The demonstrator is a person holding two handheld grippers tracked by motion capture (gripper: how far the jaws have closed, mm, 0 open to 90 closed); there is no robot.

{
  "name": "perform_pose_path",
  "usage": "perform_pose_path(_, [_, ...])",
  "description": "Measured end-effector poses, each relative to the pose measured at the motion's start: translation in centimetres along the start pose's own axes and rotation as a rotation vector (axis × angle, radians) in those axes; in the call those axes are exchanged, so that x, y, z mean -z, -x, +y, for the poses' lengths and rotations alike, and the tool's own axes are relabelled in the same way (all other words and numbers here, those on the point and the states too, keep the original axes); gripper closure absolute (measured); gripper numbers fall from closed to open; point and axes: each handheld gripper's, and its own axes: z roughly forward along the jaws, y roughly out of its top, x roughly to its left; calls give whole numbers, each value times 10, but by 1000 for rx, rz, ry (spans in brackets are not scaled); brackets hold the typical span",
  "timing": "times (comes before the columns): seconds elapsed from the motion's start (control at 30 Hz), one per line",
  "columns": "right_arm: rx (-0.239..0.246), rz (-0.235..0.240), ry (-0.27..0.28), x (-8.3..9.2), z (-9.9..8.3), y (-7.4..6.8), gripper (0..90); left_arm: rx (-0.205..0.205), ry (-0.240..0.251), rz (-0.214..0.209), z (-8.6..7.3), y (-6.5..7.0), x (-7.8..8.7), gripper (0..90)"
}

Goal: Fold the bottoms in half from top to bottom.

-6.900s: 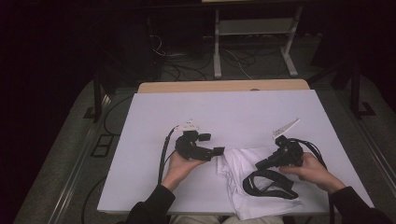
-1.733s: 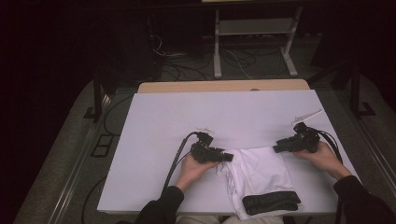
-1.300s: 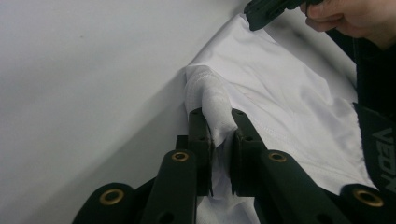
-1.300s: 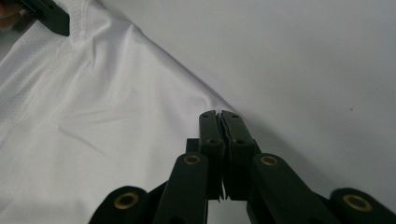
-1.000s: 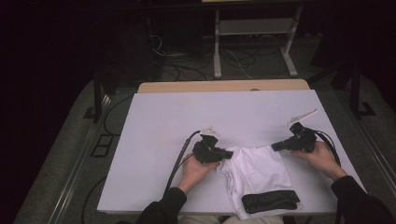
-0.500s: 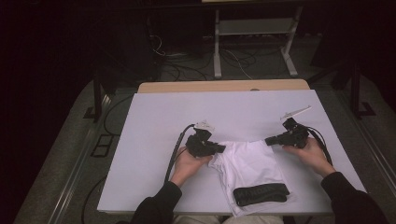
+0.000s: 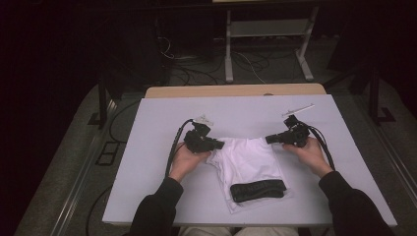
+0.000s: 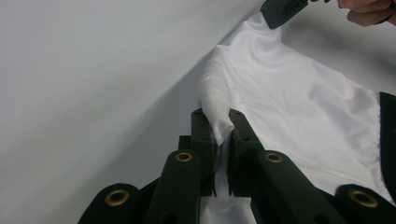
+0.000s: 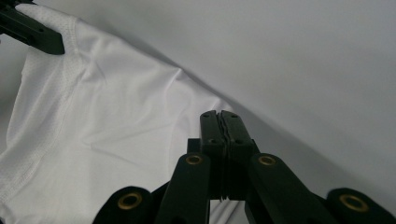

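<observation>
The white garment (image 7: 249, 160) lay on the white table (image 7: 147, 147) near the person's edge, stretched between the left tongs (image 8: 223, 133), clenched on a bunched corner of it, and the right tongs (image 9: 222, 123), pressed together apparently on its opposite corner, its black waistband (image 7: 258, 190) nearest the person.
</observation>
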Motion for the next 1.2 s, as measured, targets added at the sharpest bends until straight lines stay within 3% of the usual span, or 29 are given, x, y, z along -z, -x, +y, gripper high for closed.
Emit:
perform_pose_path(0.23, [-17,-2,13,-5,8,2,872,0,-15,4,5,-14,0,827])
perform_pose_path(0.67, [-51,-35,64,-15,20,14,872,-20,-50,-4,26,-57,-9,825])
perform_pose_path(0.9, [-63,-71,84,-23,29,23,872,42,-7,9,29,-81,-17,824])
perform_pose_path(1.2, [-89,-92,116,-30,45,33,872,88,44,58,30,-94,-20,824])
